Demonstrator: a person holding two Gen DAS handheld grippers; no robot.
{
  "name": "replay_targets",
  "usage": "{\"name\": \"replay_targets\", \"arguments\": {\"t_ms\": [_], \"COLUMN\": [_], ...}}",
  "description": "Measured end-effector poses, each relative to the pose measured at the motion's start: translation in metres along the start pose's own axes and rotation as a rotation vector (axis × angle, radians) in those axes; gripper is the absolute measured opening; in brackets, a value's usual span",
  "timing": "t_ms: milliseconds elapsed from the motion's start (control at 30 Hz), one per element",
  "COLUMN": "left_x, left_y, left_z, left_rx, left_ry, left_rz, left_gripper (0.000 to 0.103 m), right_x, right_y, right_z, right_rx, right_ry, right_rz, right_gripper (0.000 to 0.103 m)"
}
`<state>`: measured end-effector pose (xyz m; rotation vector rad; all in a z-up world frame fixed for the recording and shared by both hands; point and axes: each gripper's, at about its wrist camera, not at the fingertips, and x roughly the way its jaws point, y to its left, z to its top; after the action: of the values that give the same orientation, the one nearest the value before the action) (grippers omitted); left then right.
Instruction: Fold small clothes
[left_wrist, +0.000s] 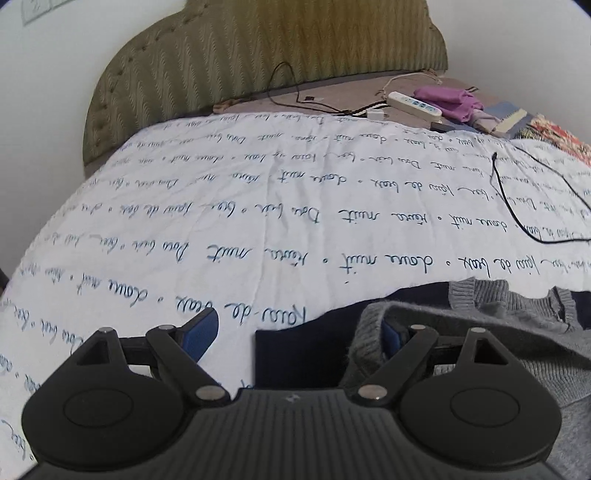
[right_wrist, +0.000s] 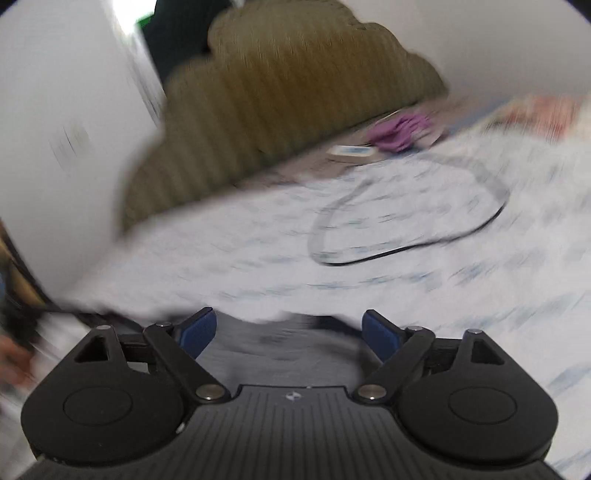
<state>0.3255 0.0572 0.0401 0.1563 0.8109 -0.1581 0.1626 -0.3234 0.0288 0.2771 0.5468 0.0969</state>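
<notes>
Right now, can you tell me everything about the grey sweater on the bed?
The grey sweater looks like soft, fuzzy knit wool with ribbed edges. It lies rumpled, not yet folded, on the white bedspread with blue writing, partly over a dark navy cloth. The left claw is open, and one blue pad pokes into a fold of the knit. The right view is too blurry for details.

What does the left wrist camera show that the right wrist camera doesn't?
Only the left view shows sharp cursive writing on the white bedspread, a navy garment under the grey knit sweater, and the left gripper, open, one pad against the knit. Only the right view, badly blurred, shows the right gripper, open over grey fabric. Both share the olive headboard, white power strip, purple cloth and black cable.
</notes>
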Motion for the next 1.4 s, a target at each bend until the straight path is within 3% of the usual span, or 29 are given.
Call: {"name": "replay_targets", "arguments": {"t_ms": [67,133,200,233,300,467,533,567,633,667,700,767,833,900,933,1100,1200,1367,1400], "left_x": [0.002,0.004,0.008,0.011,0.017,0.027,0.028,0.029,0.031,0.031,0.031,0.031,0.031,0.030,0.028,0.014,0.009,0.032,0.035], "left_y": [-0.008,-0.014,-0.018,-0.019,-0.019,-0.008,-0.004,-0.002,-0.001,-0.002,-0.003,-0.008,-0.013,-0.019,-0.021,-0.027,-0.028,-0.029,-0.028], "left_z": [0.002,0.004,0.006,0.007,0.009,0.014,0.015,0.015,0.014,0.013,0.012,0.009,0.006,0.004,0.003,0.005,0.010,0.016,0.016], "left_rx": [0.028,0.053,0.070,0.074,0.074,0.019,-0.001,-0.008,-0.008,0.000,0.010,0.034,0.062,0.097,0.118,0.184,0.167,0.140,0.131], "left_ry": [-0.008,-0.013,-0.014,-0.010,0.001,0.057,0.071,0.076,0.086,0.088,0.088,0.084,0.078,0.068,0.059,-0.010,-0.039,0.028,0.039], "left_rz": [0.012,0.022,0.043,0.058,0.079,0.060,0.044,0.039,0.031,0.031,0.032,0.039,0.050,0.069,0.084,0.150,0.141,0.146,0.145], "left_gripper": [0.088,0.088,0.088,0.088,0.088,0.088,0.088,0.088,0.088,0.088,0.088,0.088,0.088,0.088,0.088,0.088,0.088,0.088,0.088], "right_x": [0.015,0.029,0.043,0.046,0.044,0.039,0.037,0.033,0.025,0.023,0.021,0.023,0.037,0.047,0.048,0.016,0.009,0.026,0.030], "right_y": [0.005,0.005,0.001,-0.003,-0.008,-0.039,-0.049,-0.052,-0.052,-0.048,-0.043,-0.029,-0.024,-0.022,-0.023,-0.029,-0.038,-0.050,-0.049], "right_z": [0.003,0.005,0.007,0.007,0.007,0.016,0.016,0.014,0.013,0.012,0.011,0.010,0.008,0.004,0.003,0.011,0.017,0.009,0.006], "right_rx": [-0.128,-0.163,-0.124,-0.101,-0.088,0.047,0.082,0.098,0.078,0.050,0.006,-0.119,-0.162,-0.166,-0.163,-0.090,-0.052,-0.028,-0.036], "right_ry": [0.053,0.112,0.174,0.186,0.139,0.009,-0.014,-0.024,-0.004,0.021,0.032,0.072,0.164,0.215,0.219,0.036,-0.026,0.030,0.048], "right_rz": [0.001,0.013,0.037,0.039,0.018,-0.120,-0.227,-0.208,-0.041,0.035,0.068,0.046,0.035,0.037,0.036,-0.009,-0.075,-0.185,-0.199], "right_gripper": [0.083,0.064,0.016,0.005,0.001,0.000,0.006,0.019,0.035,0.057,0.069,0.068,0.056,0.012,0.004,0.005,0.003,0.001,0.009]}}
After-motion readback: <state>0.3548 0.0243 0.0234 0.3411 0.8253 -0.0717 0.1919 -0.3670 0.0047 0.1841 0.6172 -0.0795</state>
